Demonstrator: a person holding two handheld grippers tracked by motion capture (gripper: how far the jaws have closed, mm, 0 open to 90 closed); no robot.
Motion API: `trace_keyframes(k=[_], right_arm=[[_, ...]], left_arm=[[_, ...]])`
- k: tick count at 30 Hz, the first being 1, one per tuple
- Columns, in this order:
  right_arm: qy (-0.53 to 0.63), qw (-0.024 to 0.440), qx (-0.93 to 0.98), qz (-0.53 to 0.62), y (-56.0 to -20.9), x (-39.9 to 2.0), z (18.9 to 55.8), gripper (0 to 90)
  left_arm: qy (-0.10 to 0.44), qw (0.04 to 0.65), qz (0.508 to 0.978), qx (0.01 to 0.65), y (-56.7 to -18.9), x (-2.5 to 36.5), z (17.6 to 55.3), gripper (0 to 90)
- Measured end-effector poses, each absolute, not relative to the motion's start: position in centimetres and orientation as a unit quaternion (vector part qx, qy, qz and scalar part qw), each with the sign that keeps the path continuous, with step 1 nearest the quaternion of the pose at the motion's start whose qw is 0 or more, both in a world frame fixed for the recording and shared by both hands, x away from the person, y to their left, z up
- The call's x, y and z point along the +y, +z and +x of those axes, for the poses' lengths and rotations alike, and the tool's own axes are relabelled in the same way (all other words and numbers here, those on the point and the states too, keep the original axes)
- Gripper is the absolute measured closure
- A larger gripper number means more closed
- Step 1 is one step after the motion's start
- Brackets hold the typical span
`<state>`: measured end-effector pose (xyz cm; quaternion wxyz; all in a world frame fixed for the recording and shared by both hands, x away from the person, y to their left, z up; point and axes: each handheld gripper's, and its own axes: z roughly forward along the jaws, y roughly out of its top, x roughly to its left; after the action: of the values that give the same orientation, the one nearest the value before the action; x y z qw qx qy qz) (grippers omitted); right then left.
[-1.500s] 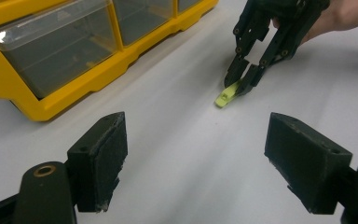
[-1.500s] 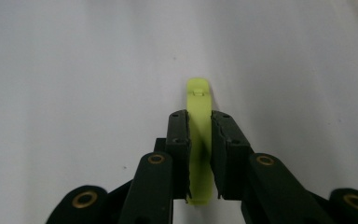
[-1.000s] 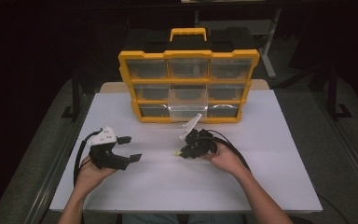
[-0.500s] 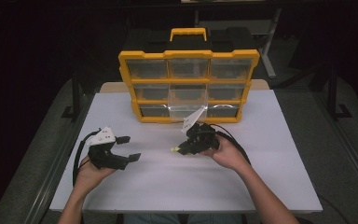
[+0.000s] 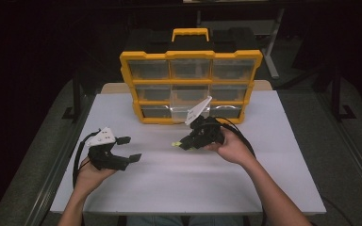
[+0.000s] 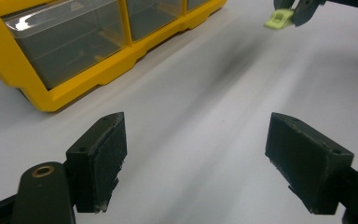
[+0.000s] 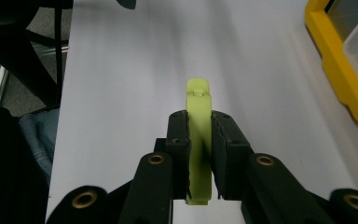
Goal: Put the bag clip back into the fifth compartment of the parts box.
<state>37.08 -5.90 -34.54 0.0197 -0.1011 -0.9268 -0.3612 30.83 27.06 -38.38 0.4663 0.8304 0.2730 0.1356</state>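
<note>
Right gripper (image 7: 199, 154) clamped on small lime-green flat plastic clip (image 7: 199, 135), long axis poking straight out past its tips. Yellow drawer organizer with clear bins (image 5: 191, 84) just behind it. Left gripper (image 6: 205, 158) wide open, empty, farther off.

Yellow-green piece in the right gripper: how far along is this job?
Done: the right gripper is shut on the yellow-green piece, held off the table. In hand: carrying it. Left: placing it, probably in the yellow drawer organizer; the left gripper waits open.
</note>
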Motion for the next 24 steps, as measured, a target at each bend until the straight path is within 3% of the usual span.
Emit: trace_keyframes(k=[24], right_arm=[[-0.387,0.022,-0.919,-0.077,-28.8,-7.0,38.2,76.9]], left_arm=[[0.132,0.47,0.827,0.28,-38.4,27.1,30.8,20.3]])
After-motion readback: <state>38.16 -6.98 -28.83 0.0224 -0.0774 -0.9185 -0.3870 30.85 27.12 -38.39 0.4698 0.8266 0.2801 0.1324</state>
